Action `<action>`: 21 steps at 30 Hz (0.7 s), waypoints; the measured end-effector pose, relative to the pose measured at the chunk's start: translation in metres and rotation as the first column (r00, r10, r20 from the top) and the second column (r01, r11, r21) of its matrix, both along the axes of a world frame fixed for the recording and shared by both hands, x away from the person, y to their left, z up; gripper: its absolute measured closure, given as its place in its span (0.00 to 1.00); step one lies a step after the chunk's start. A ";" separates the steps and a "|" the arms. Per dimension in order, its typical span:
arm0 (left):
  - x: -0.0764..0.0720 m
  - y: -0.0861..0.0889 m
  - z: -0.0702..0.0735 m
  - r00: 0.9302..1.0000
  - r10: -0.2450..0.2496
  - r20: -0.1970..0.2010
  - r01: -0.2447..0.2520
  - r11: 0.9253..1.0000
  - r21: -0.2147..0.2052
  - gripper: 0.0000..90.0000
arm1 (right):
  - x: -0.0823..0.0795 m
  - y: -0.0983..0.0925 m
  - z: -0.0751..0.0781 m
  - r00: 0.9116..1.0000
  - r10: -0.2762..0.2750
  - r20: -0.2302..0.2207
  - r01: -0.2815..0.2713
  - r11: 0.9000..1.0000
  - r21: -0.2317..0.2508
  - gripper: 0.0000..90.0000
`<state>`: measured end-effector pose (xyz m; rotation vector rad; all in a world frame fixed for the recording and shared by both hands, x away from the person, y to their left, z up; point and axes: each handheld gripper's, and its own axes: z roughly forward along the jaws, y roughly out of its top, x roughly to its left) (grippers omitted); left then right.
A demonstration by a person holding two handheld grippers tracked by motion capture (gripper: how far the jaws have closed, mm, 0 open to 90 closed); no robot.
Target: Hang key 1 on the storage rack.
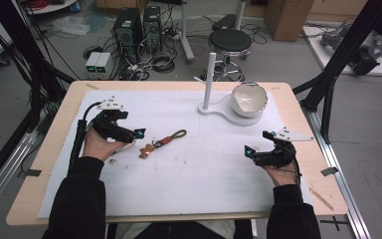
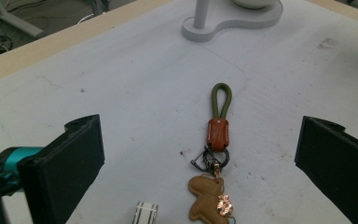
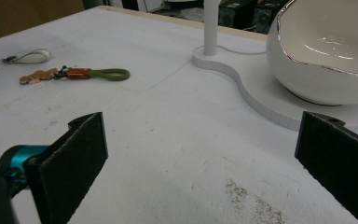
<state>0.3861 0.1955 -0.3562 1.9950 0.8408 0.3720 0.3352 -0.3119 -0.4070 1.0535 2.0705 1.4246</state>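
Observation:
A keychain (image 1: 164, 142) lies flat on the white mat: an olive cord loop (image 2: 221, 99), an orange tag (image 2: 218, 131), a metal clasp and a brown figure charm (image 2: 208, 199). My left gripper (image 1: 133, 127) hovers just left of it, open, and the keychain lies on the mat between and ahead of the jaws (image 2: 199, 140) without touching them. Farther right, my right gripper (image 1: 257, 142) is open over bare mat with nothing between its jaws (image 3: 200, 135). From there the keychain (image 3: 91, 73) lies far off to the left.
A white stand with an upright post (image 1: 209, 74) and a curved base (image 1: 219, 112) holds a white bowl (image 1: 248, 98) at the back right. A small white strap (image 2: 147, 212) lies by the left hand. Stool, computers and cables stand beyond the table.

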 end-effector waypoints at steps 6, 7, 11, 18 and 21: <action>0.007 -0.013 -0.003 0.999 -0.029 -0.024 0.029 1.000 0.007 0.02 | -0.001 0.000 0.001 1.000 -0.004 0.012 0.004 1.000 0.001 0.01; 0.008 -0.015 -0.003 0.999 -0.034 -0.023 0.035 0.999 0.010 0.02 | -0.001 0.000 0.001 1.000 -0.006 0.012 0.006 1.000 0.000 0.01; 0.013 -0.025 -0.003 0.998 -0.055 -0.031 0.055 0.998 0.017 0.02 | -0.001 0.000 0.001 1.000 -0.006 0.011 0.006 1.000 -0.001 0.01; 0.018 -0.038 -0.004 0.996 -0.076 -0.038 0.077 0.997 0.029 0.02 | -0.002 -0.001 0.000 1.000 -0.004 0.012 0.004 1.000 0.003 0.01; 0.019 -0.044 -0.005 0.995 -0.088 -0.040 0.089 0.995 0.038 0.02 | -0.001 -0.002 0.000 1.000 -0.005 0.015 0.005 1.000 0.001 0.01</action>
